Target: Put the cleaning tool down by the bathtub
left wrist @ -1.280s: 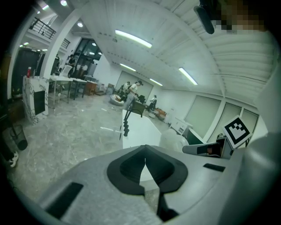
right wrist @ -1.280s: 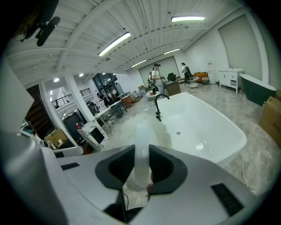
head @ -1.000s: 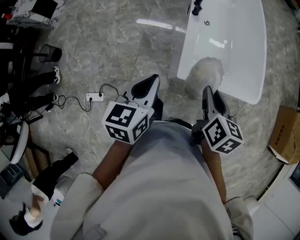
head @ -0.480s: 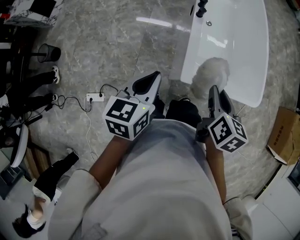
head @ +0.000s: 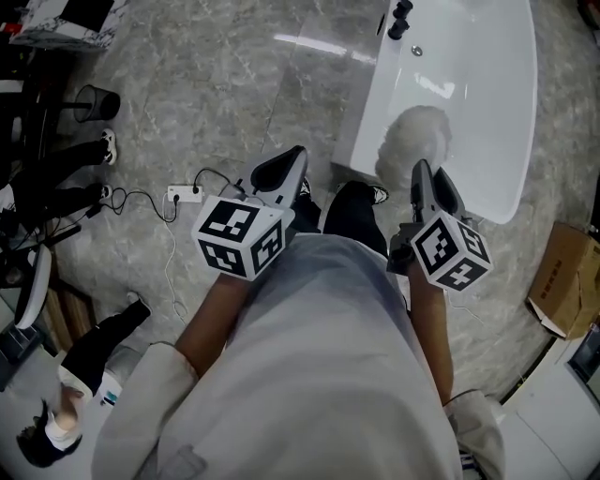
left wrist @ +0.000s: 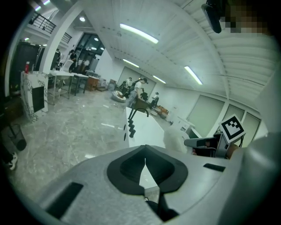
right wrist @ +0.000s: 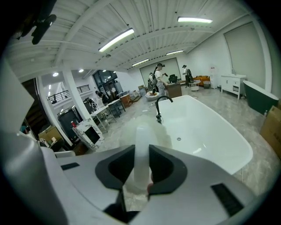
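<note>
The cleaning tool is a fluffy white duster (head: 415,141) on a pale handle (right wrist: 141,162). My right gripper (head: 427,190) is shut on that handle, and the fluffy head (right wrist: 142,127) hangs over the near end of the white bathtub (head: 487,103). The tub's basin (right wrist: 206,132) stretches ahead of the right gripper (right wrist: 141,151). My left gripper (head: 277,174) hovers over the floor left of the tub, shut with nothing in it. In the left gripper view its jaws (left wrist: 145,152) meet at the tips, and the duster (left wrist: 175,139) shows to the right.
A black faucet (head: 397,15) stands at the tub's far end. A white power strip (head: 182,194) with a cable lies on the grey stone floor, left of my left gripper. A black mesh bin (head: 98,101) sits further left, a cardboard box (head: 562,279) at right. My dark shoe (head: 354,208) is between the grippers.
Both grippers have shifted a little toward the tub, the duster moving with the right one. A dark shoe has come into view between them as the person steps forward.
</note>
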Available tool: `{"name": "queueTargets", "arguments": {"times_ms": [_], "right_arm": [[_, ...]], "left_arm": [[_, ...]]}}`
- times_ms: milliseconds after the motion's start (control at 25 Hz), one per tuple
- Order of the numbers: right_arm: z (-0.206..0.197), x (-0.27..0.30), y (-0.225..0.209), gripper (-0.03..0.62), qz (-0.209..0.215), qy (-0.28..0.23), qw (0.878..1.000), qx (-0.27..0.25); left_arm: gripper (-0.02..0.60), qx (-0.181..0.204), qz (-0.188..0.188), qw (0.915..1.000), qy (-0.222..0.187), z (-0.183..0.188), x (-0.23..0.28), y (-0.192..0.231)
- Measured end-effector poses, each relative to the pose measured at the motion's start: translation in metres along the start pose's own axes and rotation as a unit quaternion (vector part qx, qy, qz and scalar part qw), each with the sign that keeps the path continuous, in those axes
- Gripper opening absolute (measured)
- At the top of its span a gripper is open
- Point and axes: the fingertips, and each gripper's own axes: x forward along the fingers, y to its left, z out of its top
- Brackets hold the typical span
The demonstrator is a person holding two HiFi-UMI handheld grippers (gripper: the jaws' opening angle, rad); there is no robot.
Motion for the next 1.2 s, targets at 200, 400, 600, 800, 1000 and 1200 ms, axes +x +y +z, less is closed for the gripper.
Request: {"name": "queueTargets", "arguments": {"times_ms": [200, 400, 600, 800, 1000, 1200], "right_arm": [[-0.003, 0.015, -0.004, 0.085, 0.015, 0.026, 1.000, 0.003], [-0.008, 0.030, -0.001, 0.086, 0.025, 0.047, 0.999, -0.002], [-0.011, 0.042, 0.000, 0.086, 0.031, 0.064, 0.997, -0.006], [-0.009, 0.054, -0.006, 0.086, 0.030, 0.072, 0.997, -0.012], [-0.009, 0.063, -0.011, 0.086, 0.031, 0.082, 0.996, -0.014], [-0.010, 0.071, -0.016, 0.086, 0.029, 0.090, 0.995, -0.013]], "left_arm": [[0.009, -0.002, -0.008, 0.9998, 0.015, -0.008, 0.009, -0.008], [0.009, -0.006, -0.011, 0.9995, 0.030, -0.014, 0.015, -0.006], [0.009, -0.010, -0.005, 0.9995, 0.031, -0.013, 0.014, 0.003], [0.008, -0.017, 0.004, 0.9993, 0.032, -0.012, 0.015, 0.010], [0.008, -0.022, 0.005, 0.9990, 0.038, -0.013, 0.018, 0.011], [0.008, -0.026, 0.006, 0.9987, 0.043, -0.014, 0.021, 0.013]]}}
